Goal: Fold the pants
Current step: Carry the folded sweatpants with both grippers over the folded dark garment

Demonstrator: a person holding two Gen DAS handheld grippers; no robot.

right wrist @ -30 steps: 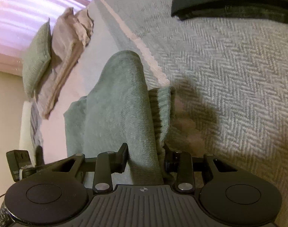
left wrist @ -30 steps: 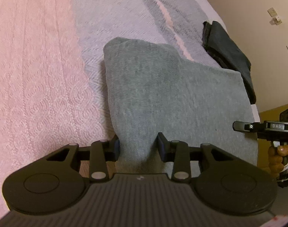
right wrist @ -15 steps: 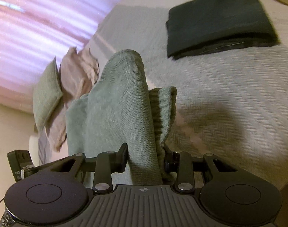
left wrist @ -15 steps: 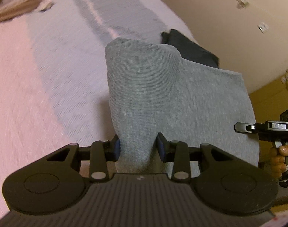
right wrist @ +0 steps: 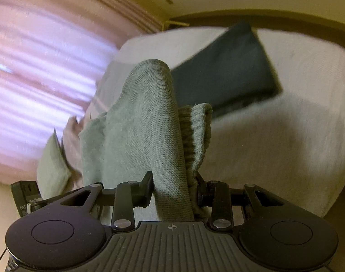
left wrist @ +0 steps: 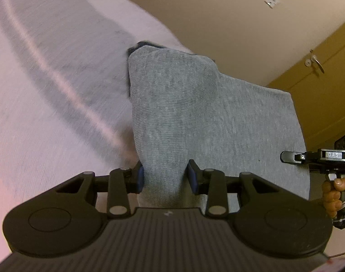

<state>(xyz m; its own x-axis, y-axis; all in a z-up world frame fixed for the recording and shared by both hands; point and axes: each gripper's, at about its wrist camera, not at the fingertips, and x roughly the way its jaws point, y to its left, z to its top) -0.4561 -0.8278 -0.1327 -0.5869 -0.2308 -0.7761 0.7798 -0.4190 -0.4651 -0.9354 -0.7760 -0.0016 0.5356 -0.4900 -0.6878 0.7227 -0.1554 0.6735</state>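
Since the earlier frames you raised both grippers, and the grey pants (left wrist: pixel 208 117) rose off the bed (left wrist: pixel 47 90) with them. Your left gripper (left wrist: pixel 165 176) was clamped on one bunched edge, your right gripper (right wrist: pixel 173 188) on the ribbed end — so the cloth hung between them, probably ready to fold over.

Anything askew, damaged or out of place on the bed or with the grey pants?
Nothing stands out. Both hand-held grippers, left and right, clamp the grey pants, and a dark folded garment lies on the bedspread.
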